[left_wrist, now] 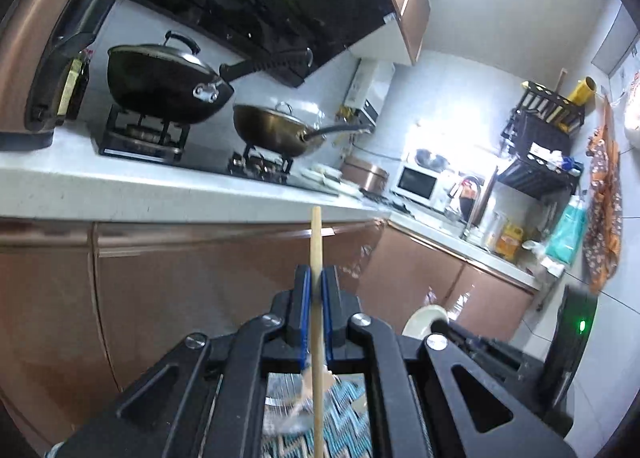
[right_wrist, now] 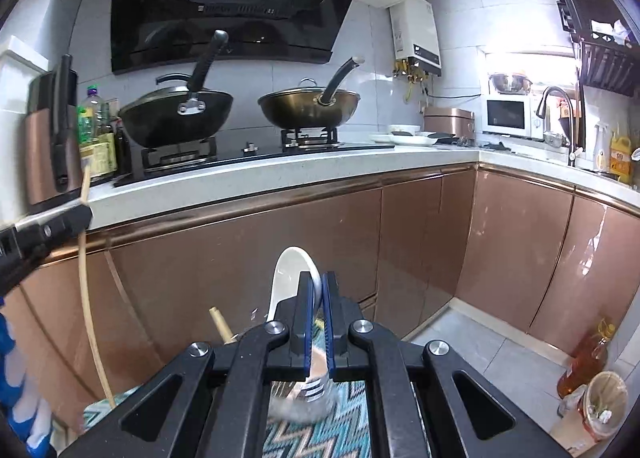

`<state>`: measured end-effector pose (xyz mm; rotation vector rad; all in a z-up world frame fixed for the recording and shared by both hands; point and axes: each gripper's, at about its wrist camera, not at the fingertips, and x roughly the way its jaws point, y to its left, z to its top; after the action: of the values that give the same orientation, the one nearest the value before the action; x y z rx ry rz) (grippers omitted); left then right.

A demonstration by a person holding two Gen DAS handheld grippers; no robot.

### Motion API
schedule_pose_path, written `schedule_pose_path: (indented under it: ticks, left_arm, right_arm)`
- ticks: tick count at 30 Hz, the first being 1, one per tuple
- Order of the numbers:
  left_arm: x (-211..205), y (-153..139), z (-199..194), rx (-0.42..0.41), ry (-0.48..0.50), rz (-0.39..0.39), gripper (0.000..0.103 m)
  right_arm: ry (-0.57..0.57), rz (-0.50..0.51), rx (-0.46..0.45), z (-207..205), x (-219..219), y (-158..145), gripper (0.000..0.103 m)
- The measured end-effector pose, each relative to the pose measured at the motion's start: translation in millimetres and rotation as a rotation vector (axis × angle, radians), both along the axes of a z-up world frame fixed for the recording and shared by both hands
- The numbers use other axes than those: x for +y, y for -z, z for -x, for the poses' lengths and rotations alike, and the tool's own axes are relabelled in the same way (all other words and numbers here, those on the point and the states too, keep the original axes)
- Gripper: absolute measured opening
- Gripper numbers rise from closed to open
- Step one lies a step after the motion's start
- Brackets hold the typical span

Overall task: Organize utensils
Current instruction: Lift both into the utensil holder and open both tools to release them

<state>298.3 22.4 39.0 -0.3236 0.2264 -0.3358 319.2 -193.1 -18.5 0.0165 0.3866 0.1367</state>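
Note:
My left gripper (left_wrist: 316, 278) is shut on a pale wooden chopstick (left_wrist: 316, 234) that stands almost upright between its blue pads. In the right wrist view the same gripper (right_wrist: 82, 214) shows at the left edge, the chopstick (right_wrist: 85, 290) hanging long below it. My right gripper (right_wrist: 318, 282) is shut on a white ceramic spoon (right_wrist: 290, 270), bowl upward. That spoon (left_wrist: 425, 318) also peeks into the left wrist view. Under both grippers a clear glass jar (right_wrist: 300, 398) holding a metal fork sits on a zigzag cloth (right_wrist: 352, 410). Another chopstick end (right_wrist: 221, 324) pokes up beside it.
Ahead runs a white counter (right_wrist: 280, 174) over copper cabinet doors, with two woks (right_wrist: 176, 114) on a gas hob, oil bottles (right_wrist: 94, 130), a rice cooker, a microwave (right_wrist: 508, 114) and a faucet. On the floor at the right stand an oil bottle (right_wrist: 588, 358) and a small bin.

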Motion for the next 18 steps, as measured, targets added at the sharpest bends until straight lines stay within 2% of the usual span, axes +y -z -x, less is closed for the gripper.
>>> schedule_pose_path:
  ticks: [4, 9, 18]
  left_arm:
    - [-16.2, 10.0, -29.9, -0.057, -0.073, -0.022, 0.005]
    - [-39.1, 36.1, -66.8, -0.102, -0.175, -0.059, 0.005]
    - [-59.6, 101.4, -102.6, -0.076, -0.247, -0.112, 0.005]
  right_arm:
    - [0.019, 0.019, -0.002, -28.7, 3.0, 22.7, 0.005]
    - [0.057, 0.071, -0.009, -52.5, 7.4, 53.9, 0.005]
    - [0.084, 0.13, -0.045, -64.8, 20.8, 107.2, 0.006]
